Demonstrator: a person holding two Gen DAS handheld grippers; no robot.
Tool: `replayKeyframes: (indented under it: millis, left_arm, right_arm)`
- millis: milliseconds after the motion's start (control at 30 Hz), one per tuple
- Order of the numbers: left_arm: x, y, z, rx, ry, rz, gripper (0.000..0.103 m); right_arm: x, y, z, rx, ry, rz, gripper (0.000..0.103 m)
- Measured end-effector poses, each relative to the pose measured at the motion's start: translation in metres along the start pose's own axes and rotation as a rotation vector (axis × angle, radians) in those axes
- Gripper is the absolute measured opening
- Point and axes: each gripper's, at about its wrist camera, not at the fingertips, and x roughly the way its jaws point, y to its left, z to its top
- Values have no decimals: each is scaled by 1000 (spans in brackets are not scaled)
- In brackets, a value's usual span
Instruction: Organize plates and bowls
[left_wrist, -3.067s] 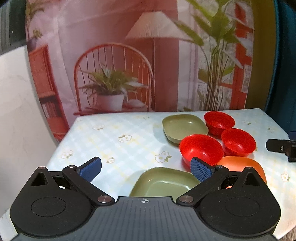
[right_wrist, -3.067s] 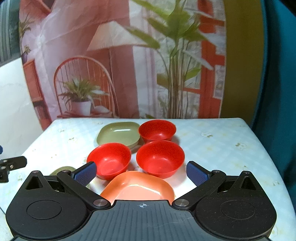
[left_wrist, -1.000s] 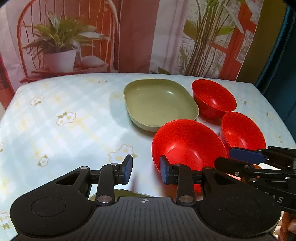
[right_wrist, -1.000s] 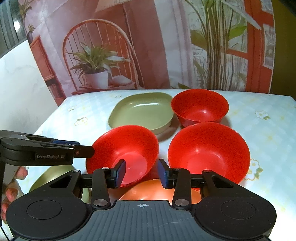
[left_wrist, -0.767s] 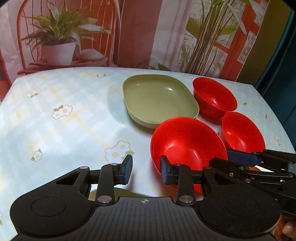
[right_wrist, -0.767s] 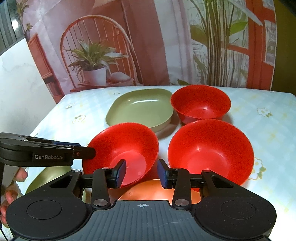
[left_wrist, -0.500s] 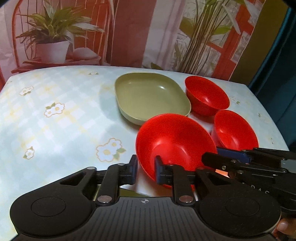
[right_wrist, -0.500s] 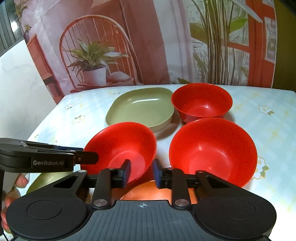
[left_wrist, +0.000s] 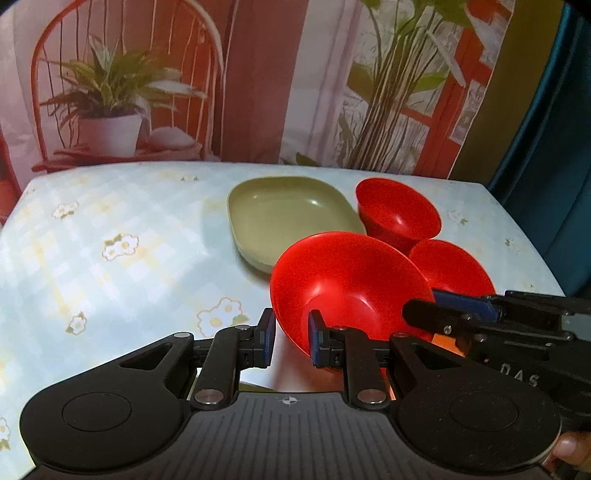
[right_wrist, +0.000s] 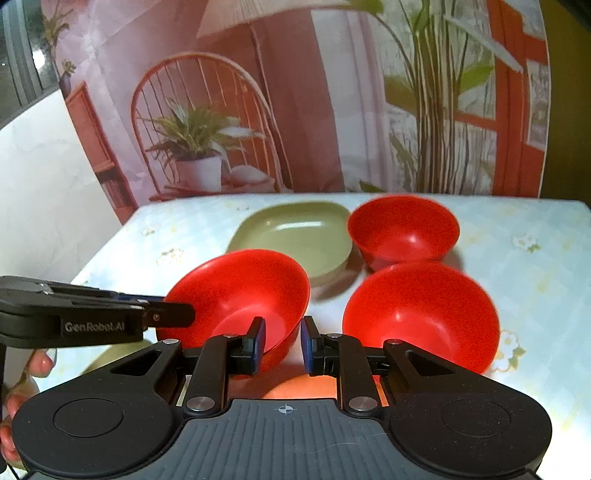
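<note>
My left gripper (left_wrist: 289, 341) is shut on the near rim of a red bowl (left_wrist: 347, 284) and holds it tilted above the table. My right gripper (right_wrist: 279, 345) is shut on the same red bowl's (right_wrist: 240, 295) right rim. Two more red bowls (right_wrist: 419, 312) (right_wrist: 402, 225) stand to the right. A green plate (right_wrist: 295, 236) lies behind. An orange plate (right_wrist: 295, 389) shows just under the right gripper. A second green plate (right_wrist: 110, 356) is mostly hidden by the left gripper in the right wrist view.
The table has a pale checked cloth with flowers (left_wrist: 110, 229). A printed backdrop with a chair and plants (left_wrist: 184, 92) stands behind the table's far edge. A dark teal curtain (left_wrist: 546, 129) hangs at the right.
Both grippers have closed from half open onto the rim of the near red bowl. The bowl has lifted and tilted off the table.
</note>
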Motion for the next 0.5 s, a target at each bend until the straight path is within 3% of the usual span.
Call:
replayKeyframes:
  millis: [500]
  left_arm:
    - [-35, -38, 32, 41, -101, -50, 21]
  right_arm:
    - [-52, -18, 42, -24, -106, 3, 19]
